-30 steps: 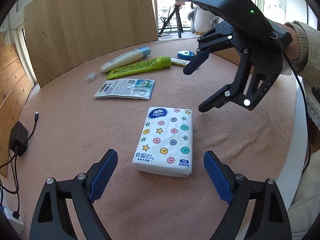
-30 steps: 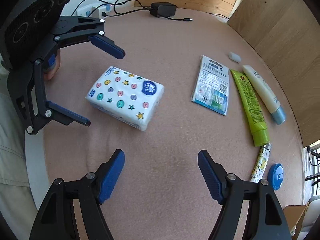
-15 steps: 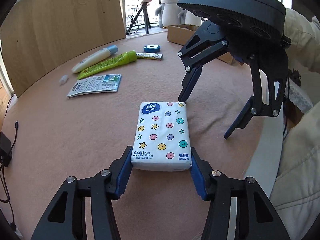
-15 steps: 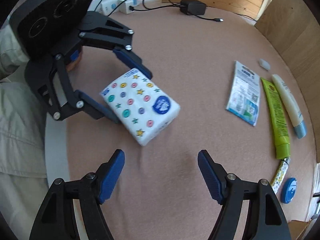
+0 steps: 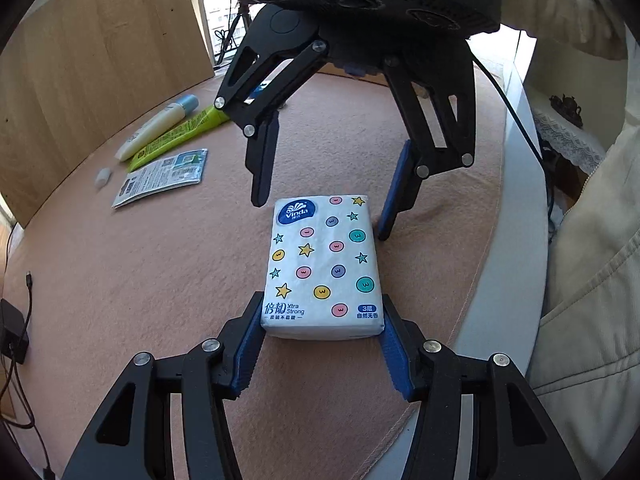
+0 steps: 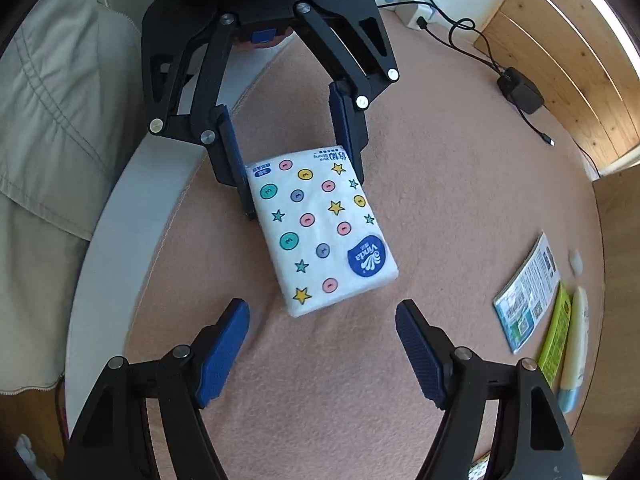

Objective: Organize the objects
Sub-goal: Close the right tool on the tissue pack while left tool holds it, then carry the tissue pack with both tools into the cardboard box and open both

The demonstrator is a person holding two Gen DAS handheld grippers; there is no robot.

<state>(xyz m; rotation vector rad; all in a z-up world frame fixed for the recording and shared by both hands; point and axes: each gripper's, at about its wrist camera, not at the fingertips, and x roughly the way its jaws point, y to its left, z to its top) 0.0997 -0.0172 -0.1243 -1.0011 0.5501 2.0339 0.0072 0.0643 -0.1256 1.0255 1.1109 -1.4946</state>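
A: Where is the tissue pack (image 5: 324, 268) sitting?

B: Flat on the table (image 5: 160, 280), close to its near edge by the person's jacket. The other items, a leaflet (image 5: 162, 176) and two tubes (image 5: 176, 128), lie well apart from it at the far left.

A: Which hand-held gripper has it?

B: The left hand-held gripper (image 5: 322, 344). Its blue pads are clamped on the pack's two long sides, at the near short end where the small print is. The pack's long axis runs straight away from that gripper, in line with its fingers.

A: And the right one?

B: The right hand-held gripper (image 5: 320, 216) comes in from the far end, pointing steeply down. Its jaws stand apart, wider than the pack, one finger at each far corner by the blue logo. In its own view, the right hand-held gripper (image 6: 322, 348) has the logo end just ahead of the gap between the pads, and neither pad seems to touch the pack.

A: So the two face each other along the pack?

B: Yes, end to end, each straddling the same long axis. From the right wrist view the pack (image 6: 320, 232) looks turned a little against that gripper's line, so the logo corner leans toward its right pad.

A: What does the next move hinge on?

B: My guess is that the left already controls the pack, so lifting or sliding it goes along that long axis. If the right is to share the grip, it only needs to close across the short width at the far end.
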